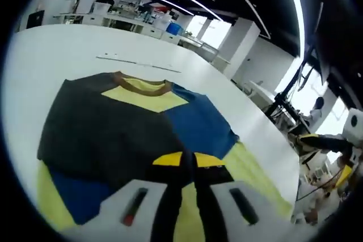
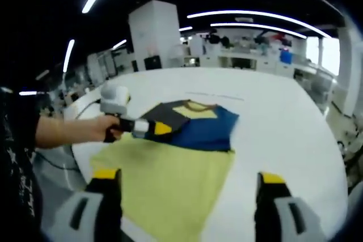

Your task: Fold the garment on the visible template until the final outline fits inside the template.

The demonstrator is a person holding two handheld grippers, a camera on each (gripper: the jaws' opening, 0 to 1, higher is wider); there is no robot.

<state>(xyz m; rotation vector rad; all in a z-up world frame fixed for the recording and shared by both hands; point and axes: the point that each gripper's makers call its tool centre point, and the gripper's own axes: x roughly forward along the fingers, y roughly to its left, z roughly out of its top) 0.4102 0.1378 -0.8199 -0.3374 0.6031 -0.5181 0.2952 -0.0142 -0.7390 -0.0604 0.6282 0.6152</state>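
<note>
Garment (image 2: 193, 131) lies beyond right tongs (image 2: 187, 188).

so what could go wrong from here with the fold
The left gripper has its jaws closed over the shirt, but whether they pinch cloth is unclear; if they don't, the fold could slip back. The right gripper hovers open over the yellow template, so nothing pins the far side and the shirt could drag off it. The template reaches the edge of the white table by the person, so cloth might slide over.
</note>
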